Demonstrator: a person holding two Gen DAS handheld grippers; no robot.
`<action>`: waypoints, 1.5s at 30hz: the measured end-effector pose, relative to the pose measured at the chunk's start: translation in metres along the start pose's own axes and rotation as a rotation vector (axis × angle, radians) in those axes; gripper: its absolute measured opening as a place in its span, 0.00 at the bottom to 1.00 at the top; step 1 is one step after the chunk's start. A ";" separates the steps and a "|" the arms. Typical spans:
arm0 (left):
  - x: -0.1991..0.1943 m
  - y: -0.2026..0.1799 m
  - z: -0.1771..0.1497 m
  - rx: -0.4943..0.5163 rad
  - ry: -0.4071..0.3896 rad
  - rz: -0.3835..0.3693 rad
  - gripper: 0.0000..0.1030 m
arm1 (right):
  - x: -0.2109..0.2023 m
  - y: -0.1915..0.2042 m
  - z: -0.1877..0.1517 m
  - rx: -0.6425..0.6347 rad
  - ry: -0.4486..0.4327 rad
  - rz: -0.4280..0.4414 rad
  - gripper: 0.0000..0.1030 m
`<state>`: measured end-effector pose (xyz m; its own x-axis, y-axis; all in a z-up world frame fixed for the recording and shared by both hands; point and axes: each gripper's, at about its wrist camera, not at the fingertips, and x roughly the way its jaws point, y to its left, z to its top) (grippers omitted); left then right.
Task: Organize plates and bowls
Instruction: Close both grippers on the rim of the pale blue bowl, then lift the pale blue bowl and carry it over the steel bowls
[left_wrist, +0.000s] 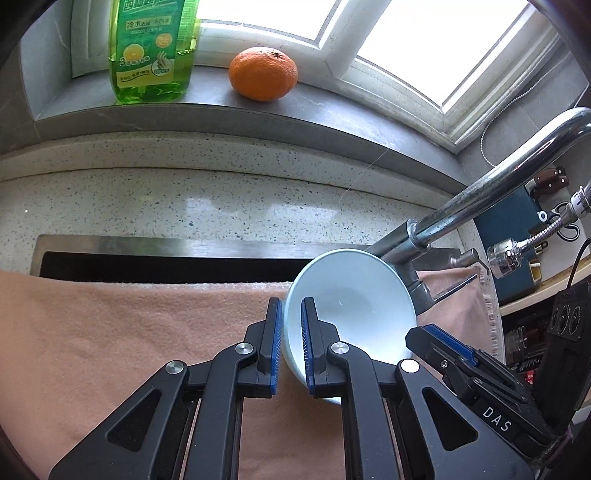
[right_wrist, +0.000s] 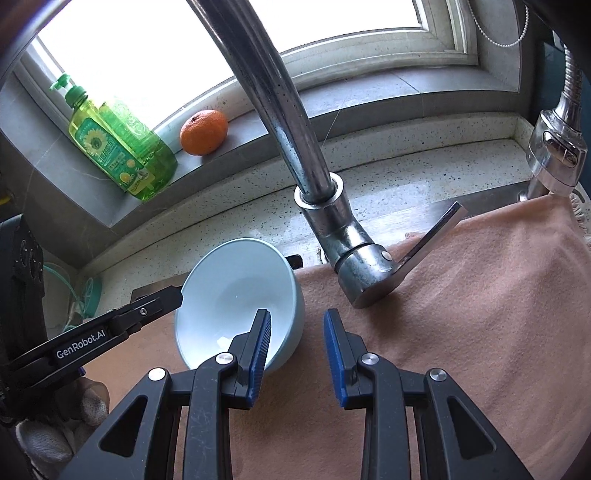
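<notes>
A pale blue bowl (left_wrist: 354, 302) is held tilted above a pink towel (left_wrist: 129, 332). My left gripper (left_wrist: 291, 339) is shut on the bowl's left rim, one pad inside and one outside. In the right wrist view the same bowl (right_wrist: 236, 291) shows left of centre, with the left gripper's finger (right_wrist: 147, 310) at its rim. My right gripper (right_wrist: 297, 354) is open, its left pad over the bowl's right wall and its right pad clear of the bowl. The right gripper's finger (left_wrist: 447, 343) also shows in the left wrist view, beside the bowl's right edge.
A chrome faucet (right_wrist: 332, 236) stands right behind the bowl, its lever (right_wrist: 436, 232) pointing right, with a spray head (right_wrist: 557, 151) at far right. Green soap bottles (right_wrist: 122, 147) and an orange (right_wrist: 203, 131) sit on the windowsill. The sink opening (left_wrist: 166, 264) lies behind the towel.
</notes>
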<state>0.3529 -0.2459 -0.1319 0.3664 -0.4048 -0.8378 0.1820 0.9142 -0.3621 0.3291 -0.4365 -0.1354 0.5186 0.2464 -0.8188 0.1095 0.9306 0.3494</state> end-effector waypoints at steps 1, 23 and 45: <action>0.001 0.000 0.000 0.003 0.001 0.001 0.09 | 0.002 -0.001 0.000 0.002 0.004 0.000 0.26; 0.012 0.001 -0.002 0.000 0.022 0.005 0.05 | 0.019 0.007 0.000 0.006 0.049 0.013 0.12; -0.062 0.000 -0.018 -0.021 -0.089 -0.014 0.05 | -0.035 0.034 -0.007 -0.034 -0.006 0.047 0.10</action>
<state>0.3137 -0.2204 -0.0879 0.4438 -0.4172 -0.7931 0.1690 0.9081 -0.3831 0.3084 -0.4119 -0.0984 0.5278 0.2885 -0.7989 0.0562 0.9266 0.3717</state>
